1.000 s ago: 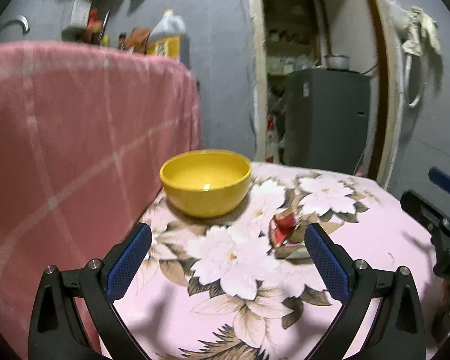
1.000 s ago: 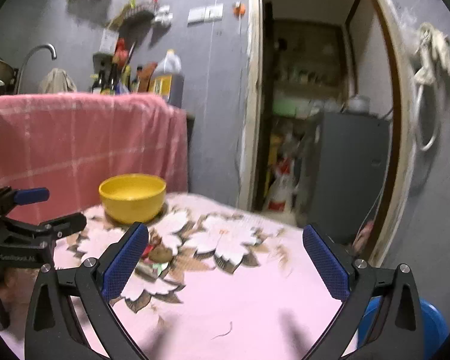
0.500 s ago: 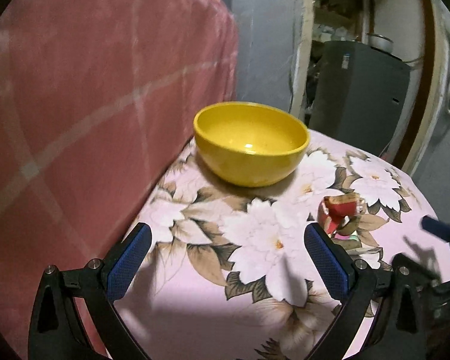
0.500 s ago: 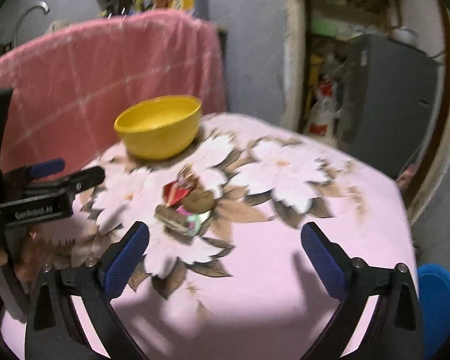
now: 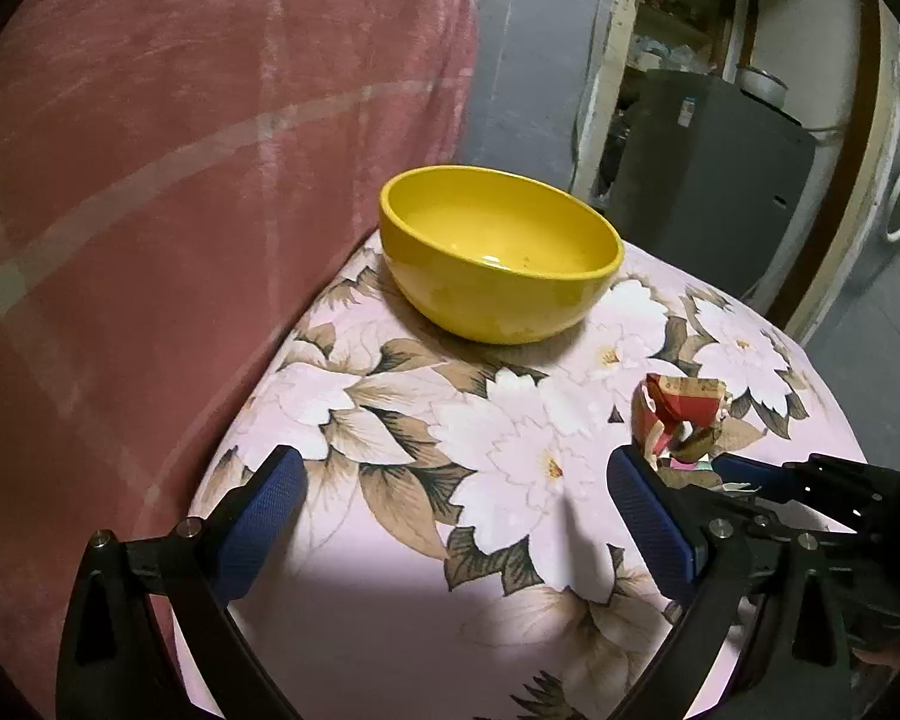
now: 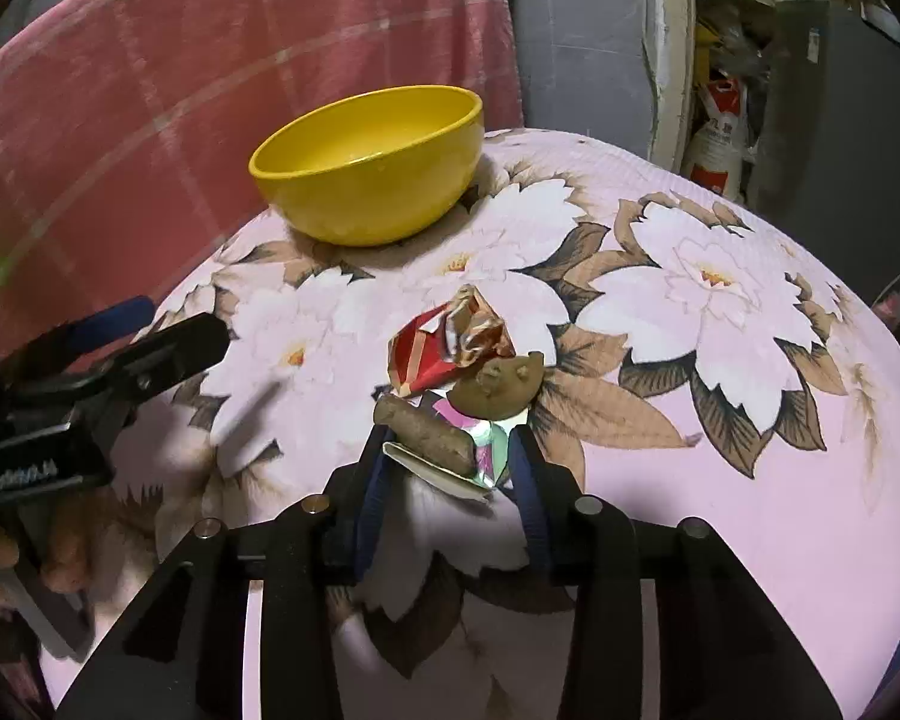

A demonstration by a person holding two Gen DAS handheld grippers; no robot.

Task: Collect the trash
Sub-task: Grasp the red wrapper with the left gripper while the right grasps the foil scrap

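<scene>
A small pile of trash lies on the flowered tablecloth (image 6: pixel 720 450): a crumpled red wrapper (image 6: pixel 426 354), a brown biscuit piece (image 6: pixel 498 387), a brown stick (image 6: pixel 426 426) and a foil wrapper (image 6: pixel 486 450). My right gripper (image 6: pixel 450 441) is closing, its pads touching both sides of the foil wrapper with the stick on top. The left wrist view shows the same pile (image 5: pixel 678 414) just beyond my left gripper's right finger. My left gripper (image 5: pixel 450 468) is open over bare cloth, holding nothing. A yellow bowl (image 5: pixel 498 258) (image 6: pixel 366 180), with nothing in it, stands behind the trash.
A pink checked cloth (image 5: pixel 150 180) hangs close along the table's left side. The table edge drops away at the right, with a grey fridge (image 5: pixel 708 180) and a doorway beyond. A person's hand (image 6: pixel 6 552) holds the left gripper at the left.
My right gripper tilted down, came in over the trash pile, and its wide jaws narrowed onto the foil wrapper. My left gripper tipped down and drew nearer the bowl, still open.
</scene>
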